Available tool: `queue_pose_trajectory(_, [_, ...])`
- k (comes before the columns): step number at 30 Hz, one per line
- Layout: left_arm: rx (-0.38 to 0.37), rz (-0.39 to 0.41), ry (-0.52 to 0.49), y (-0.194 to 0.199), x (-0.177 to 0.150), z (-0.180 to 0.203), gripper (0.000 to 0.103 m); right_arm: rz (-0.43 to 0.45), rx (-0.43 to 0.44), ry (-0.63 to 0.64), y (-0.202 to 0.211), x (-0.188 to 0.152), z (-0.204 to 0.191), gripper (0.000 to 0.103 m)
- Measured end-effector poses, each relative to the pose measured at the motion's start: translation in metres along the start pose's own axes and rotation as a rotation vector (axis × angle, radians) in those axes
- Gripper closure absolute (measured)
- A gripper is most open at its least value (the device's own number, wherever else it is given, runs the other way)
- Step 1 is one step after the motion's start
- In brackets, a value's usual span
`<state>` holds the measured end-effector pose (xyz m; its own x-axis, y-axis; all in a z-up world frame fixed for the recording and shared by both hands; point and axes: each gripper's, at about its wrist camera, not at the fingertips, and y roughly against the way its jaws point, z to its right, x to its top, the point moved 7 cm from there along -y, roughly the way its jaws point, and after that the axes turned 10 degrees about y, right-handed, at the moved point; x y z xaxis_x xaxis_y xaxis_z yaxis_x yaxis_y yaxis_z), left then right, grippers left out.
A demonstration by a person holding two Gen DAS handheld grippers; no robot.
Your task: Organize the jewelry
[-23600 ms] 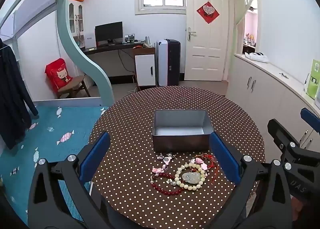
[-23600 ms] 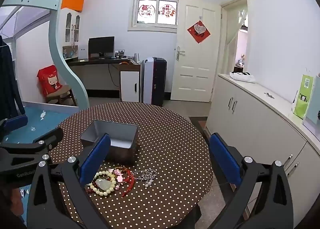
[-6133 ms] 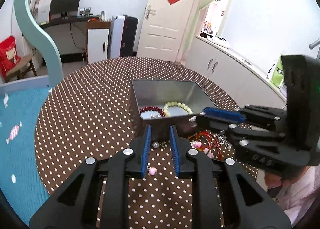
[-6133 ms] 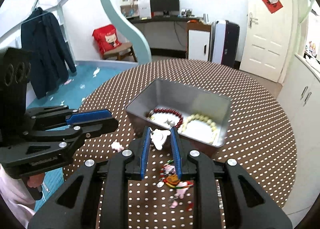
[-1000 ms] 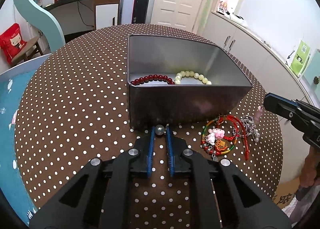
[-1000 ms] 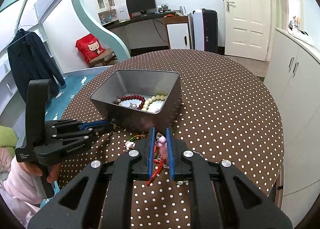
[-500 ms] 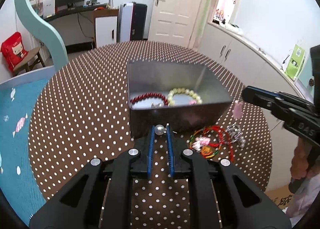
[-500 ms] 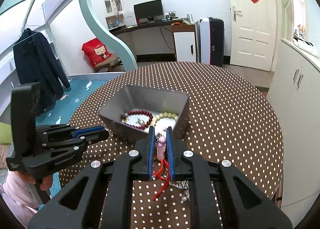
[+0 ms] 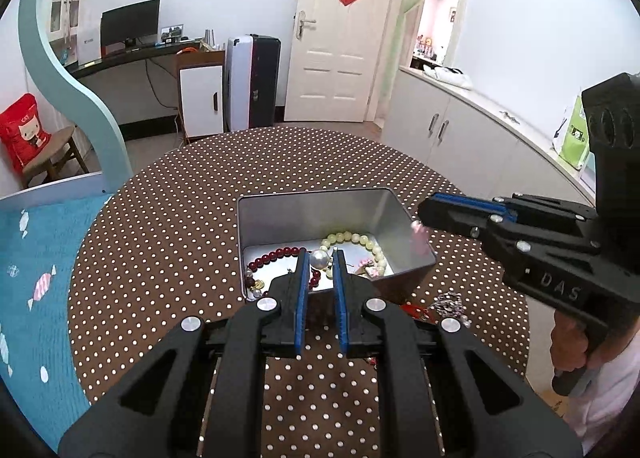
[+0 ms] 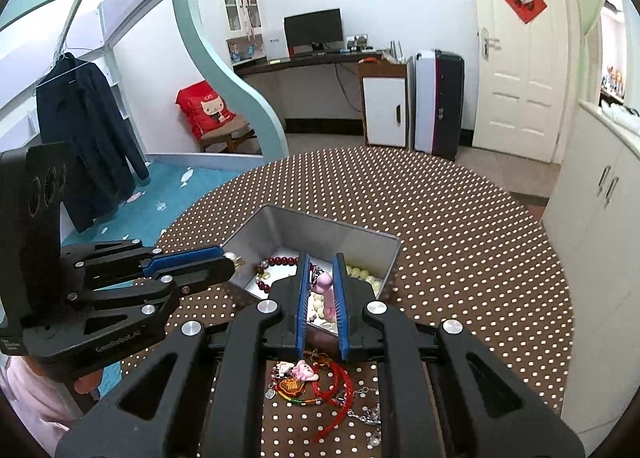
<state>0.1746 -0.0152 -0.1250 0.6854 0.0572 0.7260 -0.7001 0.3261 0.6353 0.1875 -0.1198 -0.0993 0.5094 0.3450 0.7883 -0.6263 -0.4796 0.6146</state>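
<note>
Metal tin [image 9: 280, 218] lies directly ahead and below both: the left hand-held gripper [image 9: 320, 258] pinches a pearl bead [image 9: 320, 257] over it, the right hand-held gripper [image 10: 320, 282] a pink charm [image 10: 325, 283].

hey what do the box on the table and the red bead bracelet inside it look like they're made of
The box looks like thin sheet metal, probably tin, with a dull brushed silver finish: its inner walls give soft, blurry reflections. The red bead bracelet looks like polished stone, glass or resin; its dark red round beads carry small bright highlights, but the look alone cannot settle which.
</note>
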Motion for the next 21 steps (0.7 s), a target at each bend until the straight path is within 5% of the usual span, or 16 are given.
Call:
queue_pose_trajectory(5, [0.031, -0.056, 0.013, -0.021, -0.003, -0.003, 0.091, -0.052, -0.025, -0.036, -0.013, -0.009, 0.009, 0.08])
queue_pose_trajectory(21, [0.03, -0.043, 0.019, -0.015, -0.007, -0.002, 0.085, -0.057, -0.044, -0.046, 0.003, -0.024, 0.01, 0.08])
